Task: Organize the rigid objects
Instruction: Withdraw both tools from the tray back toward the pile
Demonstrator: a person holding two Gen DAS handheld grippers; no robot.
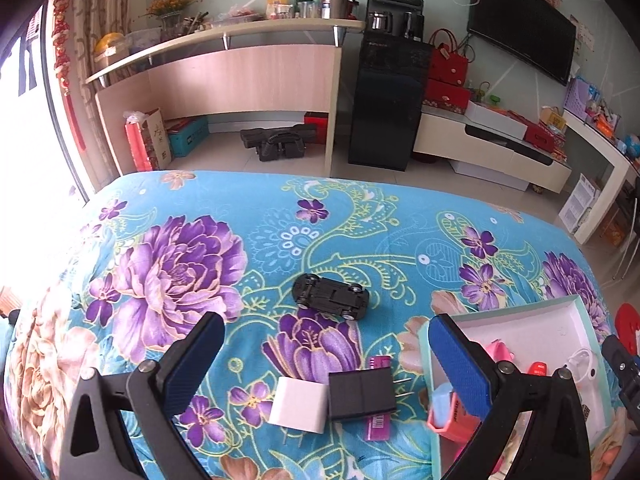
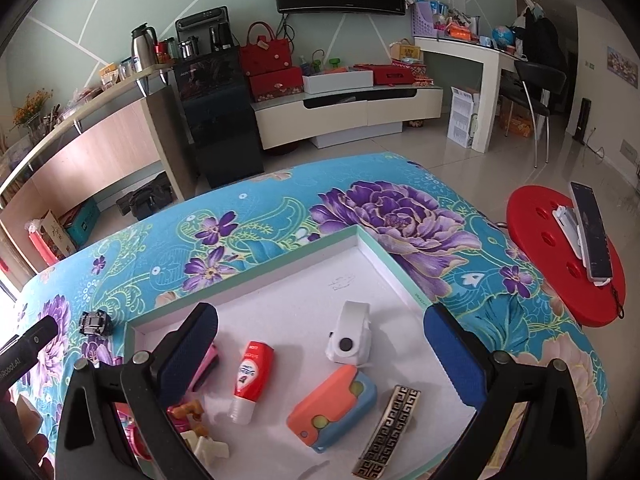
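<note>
Both hand-held grippers stand wide with nothing between their pads: the left gripper hangs over the flowered blanket, the right gripper over the shallow white tray.

Beneath and ahead of the right gripper, the tray already holds several things: an orange and blue case just below its fingers, a patterned gold and black bar to the right of that, a white gadget straight ahead, and a red and white tube toward its left finger.

What is left to sort lies loose on the blanket, all on the left gripper's side. Straight ahead of it, a little beyond the fingertips, sits the black toy car, its long axis running crosswise to the gripper's line, nose tilted slightly away to the left. Closer in, between and below its fingers, lie a black charger block and a white charger plug, touching side by side, with a small magenta piece partly under the black one.

My judgement: the left hand is much the nearer to all of these. For the car, a straight reach forward would put the pads at its two ends, so rolling the wrist to close across its narrow width looks the better approach before carrying it right to the tray.
</note>
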